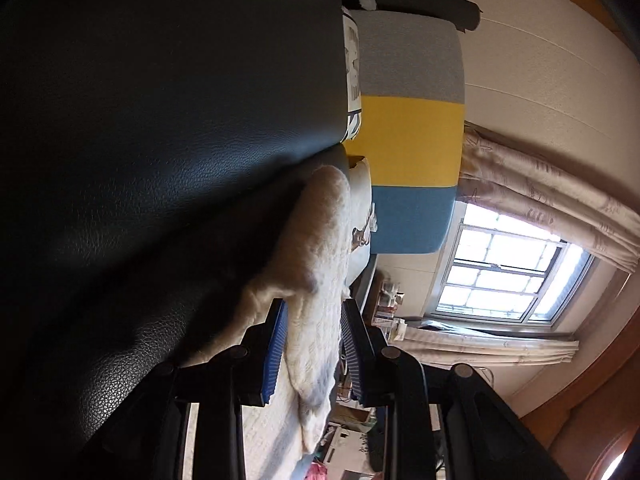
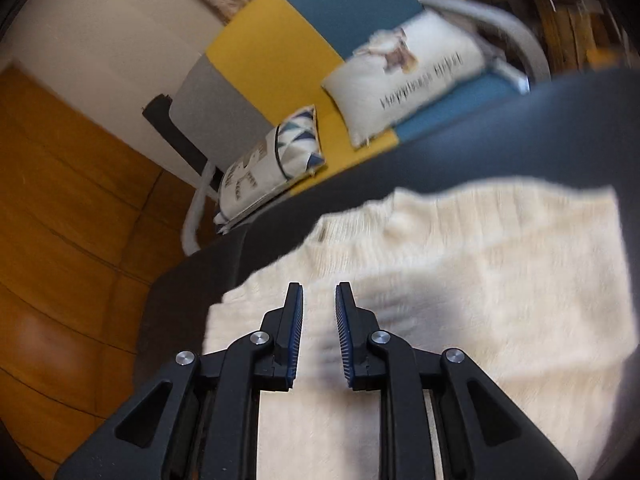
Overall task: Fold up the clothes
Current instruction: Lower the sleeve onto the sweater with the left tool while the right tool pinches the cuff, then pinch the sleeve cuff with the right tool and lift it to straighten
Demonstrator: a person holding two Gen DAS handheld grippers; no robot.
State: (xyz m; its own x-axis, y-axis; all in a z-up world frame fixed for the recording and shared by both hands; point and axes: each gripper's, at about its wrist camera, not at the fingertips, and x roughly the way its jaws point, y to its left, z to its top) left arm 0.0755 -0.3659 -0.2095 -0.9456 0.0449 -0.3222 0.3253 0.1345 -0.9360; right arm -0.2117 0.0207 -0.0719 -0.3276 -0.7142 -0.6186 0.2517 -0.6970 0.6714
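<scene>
Cream sweater (image 2: pixel 460 300) lies spread on the black surface (image 2: pixel 500 140) for folding; left gripper (image 1: pixel 314 336) parted around its edge, right gripper (image 2: pixel 319 308) parted, empty, above its 9 o'clock side.

Black leather surface (image 2: pixel 500 140) fills the foreground — sofa (image 2: pixel 280 52) in grey, yellow and blue panels at 12 o'clock, carrying a lettered white cushion (image 2: pixel 404 80) and a triangle-print cushion (image 2: pixel 276 160); wooden floor (image 2: pixel 72 208) at 9 o'clock — window (image 1: pixel 508 276) and curtain (image 1: pixel 540 196) at 3 o'clock in the left view.

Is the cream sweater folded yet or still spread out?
Mostly spread: the cream sweater lies flat across the dark surface. The left wrist view shows one raised edge between open jaws; no finished fold visible.
</scene>
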